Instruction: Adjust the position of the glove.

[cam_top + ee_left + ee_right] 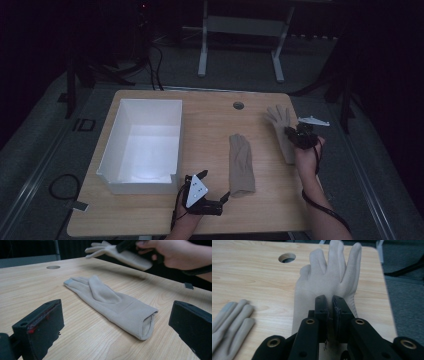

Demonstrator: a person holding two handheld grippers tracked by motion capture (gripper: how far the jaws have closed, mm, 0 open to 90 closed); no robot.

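Right gripper (pixel 298 134) clamped on far-right glove (pixel 322 287), lifted off table (pixel 210 125); left gripper (pixel 112 325) open near middle glove (pixel 110 307), flat, ungrabbed; white box (pixel 142 145) at left, nothing inside yet.

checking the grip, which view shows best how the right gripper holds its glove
The right gripper view: the right gripper has its jaws shut on the beige glove at the palm, fingers spread beyond. The high view shows that glove small and dim by the table's right edge. The left gripper view shows it lifted but blurred.
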